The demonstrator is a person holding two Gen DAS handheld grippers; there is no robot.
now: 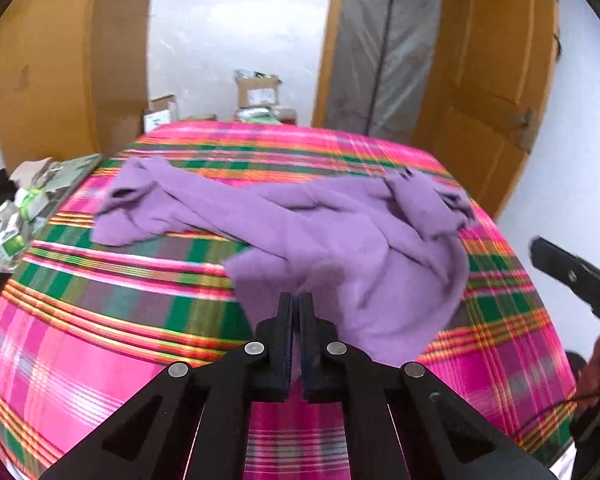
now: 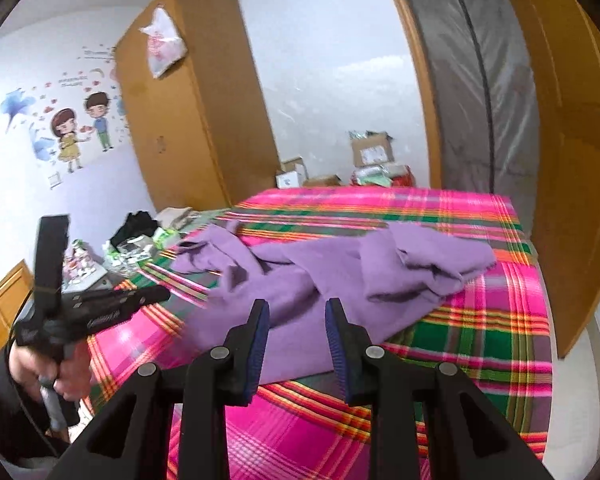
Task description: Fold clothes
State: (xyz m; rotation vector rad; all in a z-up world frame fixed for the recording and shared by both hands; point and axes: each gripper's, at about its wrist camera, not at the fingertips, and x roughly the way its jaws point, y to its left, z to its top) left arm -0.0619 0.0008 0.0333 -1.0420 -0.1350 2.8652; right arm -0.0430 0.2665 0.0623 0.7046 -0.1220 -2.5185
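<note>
A crumpled purple garment (image 1: 340, 240) lies spread across a bed with a pink and green plaid sheet (image 1: 100, 320). My left gripper (image 1: 298, 300) is shut, its tips over the garment's near edge; no cloth shows between the fingers. The right wrist view shows this left gripper (image 2: 156, 296) from the side, held by a hand, just left of the purple garment (image 2: 340, 272). My right gripper (image 2: 296, 308) stands open above the garment's near part, nothing between its blue-padded fingers. It also appears as the right gripper (image 1: 572, 272) at the right edge of the left wrist view.
Wooden wardrobe (image 2: 188, 112) at the back left, a wooden door (image 2: 572, 160) and a wrapped mattress (image 2: 480, 92) at the right. Cardboard boxes (image 2: 372, 152) sit beyond the bed's far end. Packets and clutter (image 1: 16, 216) lie beside the bed's left side.
</note>
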